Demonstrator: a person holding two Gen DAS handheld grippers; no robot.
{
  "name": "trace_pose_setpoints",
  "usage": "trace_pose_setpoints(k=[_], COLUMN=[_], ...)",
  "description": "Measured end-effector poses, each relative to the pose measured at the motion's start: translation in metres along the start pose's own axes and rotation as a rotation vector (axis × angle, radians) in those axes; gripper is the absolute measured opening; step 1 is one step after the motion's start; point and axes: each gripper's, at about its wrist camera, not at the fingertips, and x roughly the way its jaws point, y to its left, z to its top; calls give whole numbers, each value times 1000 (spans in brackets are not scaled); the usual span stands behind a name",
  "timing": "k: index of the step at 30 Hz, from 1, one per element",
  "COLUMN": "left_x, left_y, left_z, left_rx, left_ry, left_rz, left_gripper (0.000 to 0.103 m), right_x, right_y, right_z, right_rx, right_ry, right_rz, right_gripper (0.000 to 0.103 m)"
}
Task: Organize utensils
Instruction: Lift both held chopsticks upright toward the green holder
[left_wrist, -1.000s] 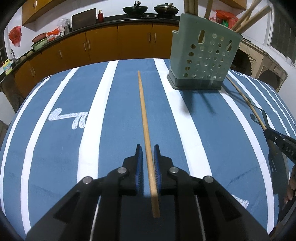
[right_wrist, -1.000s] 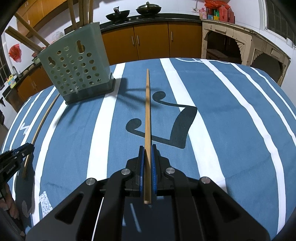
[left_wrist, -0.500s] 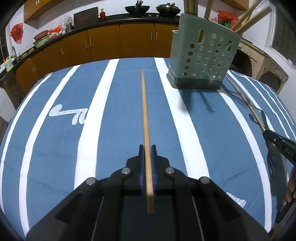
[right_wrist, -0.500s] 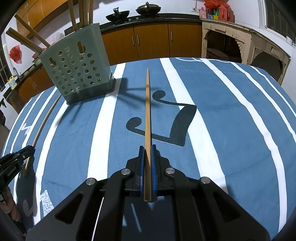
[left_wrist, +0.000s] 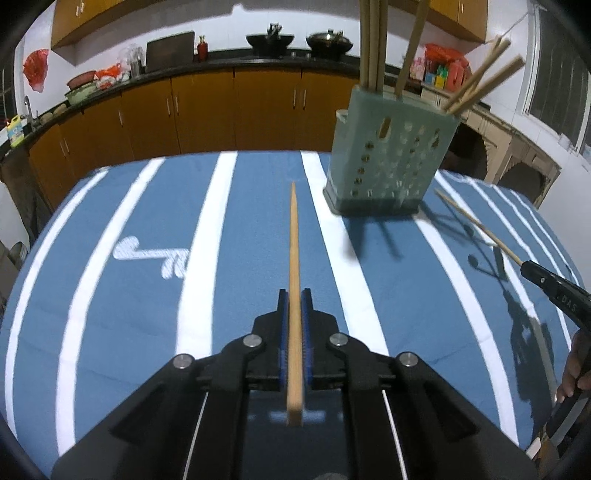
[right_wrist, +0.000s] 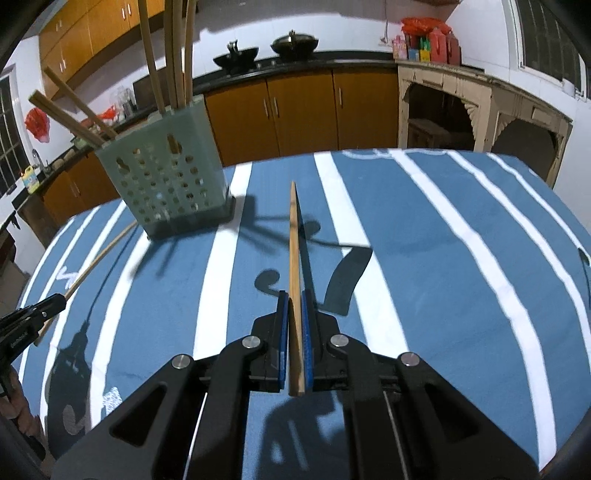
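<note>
Your left gripper (left_wrist: 294, 295) is clamped on one chopstick (left_wrist: 294, 258), your right gripper (right_wrist: 294, 295) on another chopstick (right_wrist: 293, 251); the holder (left_wrist: 391, 155) stands near the table's far edge.

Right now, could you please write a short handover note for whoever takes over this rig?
Left gripper: shut on a wooden chopstick, clear of the blue striped tablecloth.
Right gripper: shut on a second wooden chopstick, also raised.
Green perforated plastic utensil holder stands ahead and already holds several chopsticks.
Left: put both held chopsticks into the holder.
</note>
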Motion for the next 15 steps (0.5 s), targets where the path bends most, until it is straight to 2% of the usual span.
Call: trace_pose_setpoints(k=[15], left_x=[-56], left_y=[9], left_z=[36], left_rx=[-52], left_ry=[-193], left_rz=[-25], left_gripper=[8], right_x=[-42], right_y=[5], right_z=[33], right_rx=[-16], right_ry=[-176], right_rz=[31], right_gripper=[8])
